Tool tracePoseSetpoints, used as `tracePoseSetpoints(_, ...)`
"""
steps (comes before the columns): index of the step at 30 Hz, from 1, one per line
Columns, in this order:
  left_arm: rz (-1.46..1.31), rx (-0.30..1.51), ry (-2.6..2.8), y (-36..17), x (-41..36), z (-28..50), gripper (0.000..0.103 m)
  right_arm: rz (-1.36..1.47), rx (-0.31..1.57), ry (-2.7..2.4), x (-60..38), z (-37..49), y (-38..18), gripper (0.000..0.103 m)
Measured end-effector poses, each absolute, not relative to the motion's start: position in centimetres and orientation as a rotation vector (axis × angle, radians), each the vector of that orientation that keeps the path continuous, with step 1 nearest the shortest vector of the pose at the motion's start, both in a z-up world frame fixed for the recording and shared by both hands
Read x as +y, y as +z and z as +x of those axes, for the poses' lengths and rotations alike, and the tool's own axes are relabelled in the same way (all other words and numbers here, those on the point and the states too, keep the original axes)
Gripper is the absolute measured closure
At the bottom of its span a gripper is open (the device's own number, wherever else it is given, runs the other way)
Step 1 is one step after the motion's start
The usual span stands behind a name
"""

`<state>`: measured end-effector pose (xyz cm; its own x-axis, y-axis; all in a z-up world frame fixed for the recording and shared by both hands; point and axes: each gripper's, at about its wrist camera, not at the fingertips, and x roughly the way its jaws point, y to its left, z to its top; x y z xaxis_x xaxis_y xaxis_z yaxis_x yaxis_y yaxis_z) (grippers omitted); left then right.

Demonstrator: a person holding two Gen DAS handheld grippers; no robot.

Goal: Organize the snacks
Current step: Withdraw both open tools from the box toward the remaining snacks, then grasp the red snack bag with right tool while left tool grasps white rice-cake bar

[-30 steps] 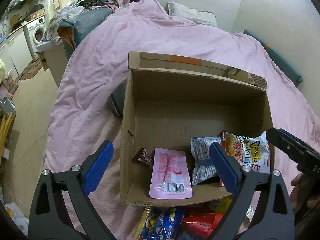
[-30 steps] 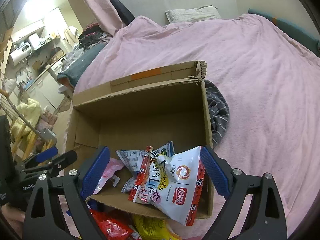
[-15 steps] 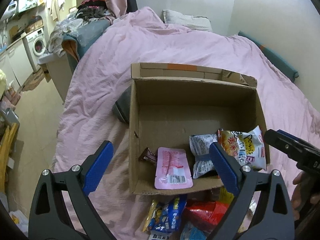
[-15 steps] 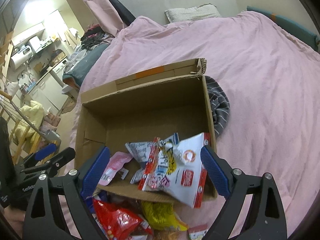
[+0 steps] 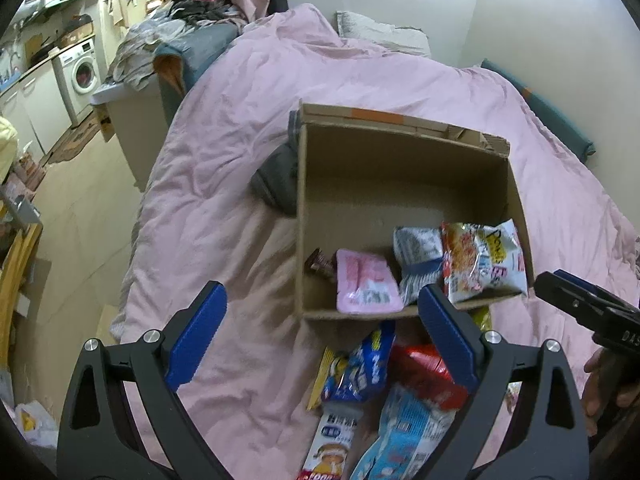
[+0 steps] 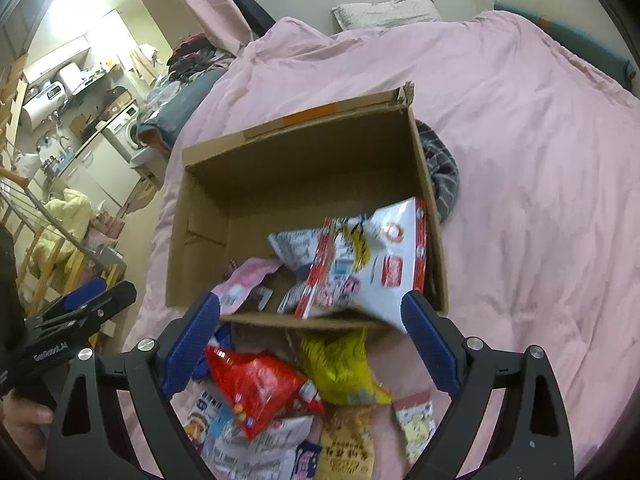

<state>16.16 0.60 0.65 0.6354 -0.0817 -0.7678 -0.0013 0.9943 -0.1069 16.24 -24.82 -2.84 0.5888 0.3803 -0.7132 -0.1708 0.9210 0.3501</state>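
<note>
Snack pile [image 6: 288,396] beneath open right hand-held gripper [image 6: 312,344], cardboard box [image 6: 304,152] beyond

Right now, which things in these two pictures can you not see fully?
- Brown wrapper, left view: the pink pouch covers part.
- Blue and white packet, left view: bottom edge cuts it.
- Grey cloth, right view: the box hides most.
- Print on the packets: blurred.

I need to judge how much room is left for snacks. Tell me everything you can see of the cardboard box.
The cardboard box is plain brown corrugated card, open at the top, with orange tape on its folded-back far flap, whose corner is torn. It sits on the pink duvet with a grey cloth against one side. Snack packets, among them a pink pouch and a large white bag, crowd its near end; the far half of the floor is bare.
</note>
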Motion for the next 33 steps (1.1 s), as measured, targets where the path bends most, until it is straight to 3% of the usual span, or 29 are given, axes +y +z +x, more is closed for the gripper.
tracePoseSetpoints(11,-0.141,0.925,0.034,-0.6,3.0,14.2,0.008,0.301,0.938,0.326,-25.2,14.0,-4.0,0.009)
tracePoseSetpoints(17,-0.154,0.941,0.075,-1.3,4.3,14.2,0.008,0.388,1.11,0.441,-23.7,14.7,-7.1,0.009)
tracePoseSetpoints(25,-0.157,0.987,0.093,-2.5,5.8,13.8,0.008,0.307,1.278,0.494,-18.7,15.9,-10.9,0.009)
tracePoseSetpoints(30,-0.136,0.992,0.097,-2.9,6.5,13.4,0.008,0.184,1.284,0.403,-16.5,17.4,-12.2,0.009)
tracePoseSetpoints(32,-0.131,0.998,0.1,-3.1,6.8,13.2,0.008,0.162,1.285,0.384,-16.1,17.7,-12.5,0.01)
tracePoseSetpoints(33,-0.132,1.001,0.101,-3.2,7.0,13.2,0.008,0.156,1.288,0.381,-16.0,17.6,-12.6,0.017)
